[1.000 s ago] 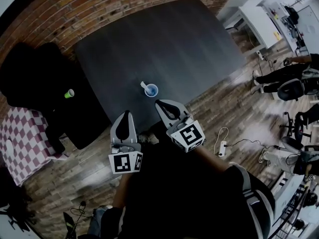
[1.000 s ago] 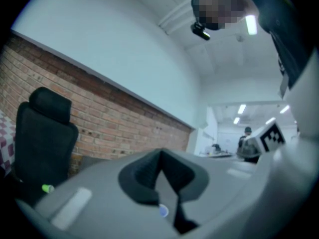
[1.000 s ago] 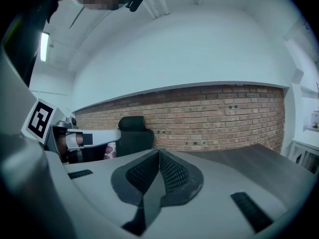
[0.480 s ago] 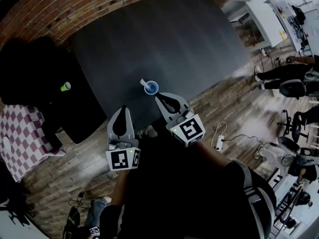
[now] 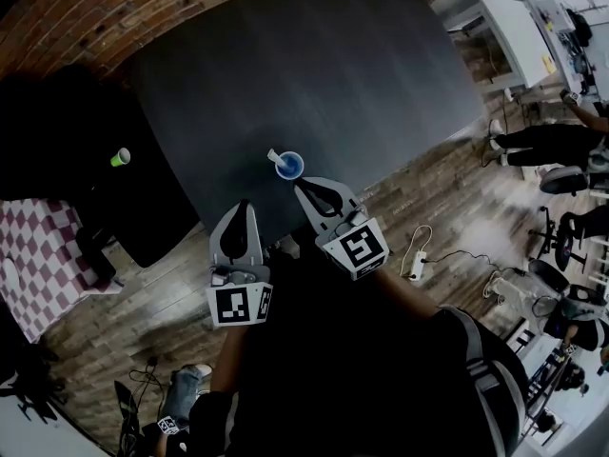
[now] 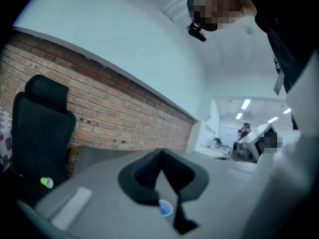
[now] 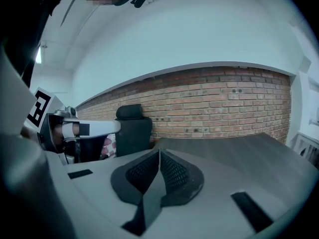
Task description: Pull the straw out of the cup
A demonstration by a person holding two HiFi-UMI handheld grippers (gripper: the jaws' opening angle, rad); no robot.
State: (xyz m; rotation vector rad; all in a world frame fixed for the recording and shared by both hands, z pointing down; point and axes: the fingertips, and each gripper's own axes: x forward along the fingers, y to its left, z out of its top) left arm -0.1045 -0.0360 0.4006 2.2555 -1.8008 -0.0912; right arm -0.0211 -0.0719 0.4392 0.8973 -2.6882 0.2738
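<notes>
At the bottom of the head view the person's dark torso fills the frame, with both grippers held out just above it, over the near edge of the table [image 5: 314, 74]. The left gripper [image 5: 246, 206] sits lower left of centre, pointing up the frame. Its own view shows its jaws pressed together at the tips with nothing between them [image 6: 159, 152]. The right gripper [image 5: 301, 192] lies just right of it, angled toward upper left. Its jaws likewise meet at the tips and grip nothing [image 7: 159, 152]. Just beyond the right gripper's tip, apart from it, the blue cup [image 5: 289, 166] stands on the table close to the near edge. In the left gripper view the cup shows low in the frame, through the gap under the closed tips [image 6: 165, 209]. The white straw [image 5: 274, 156] is in the cup, leaning out toward upper left. Further left, off the table, a green cup [image 5: 119, 157] sits beside a black chair [image 5: 57, 131]. A brick wall [image 5: 95, 17] runs along the top left.
</notes>
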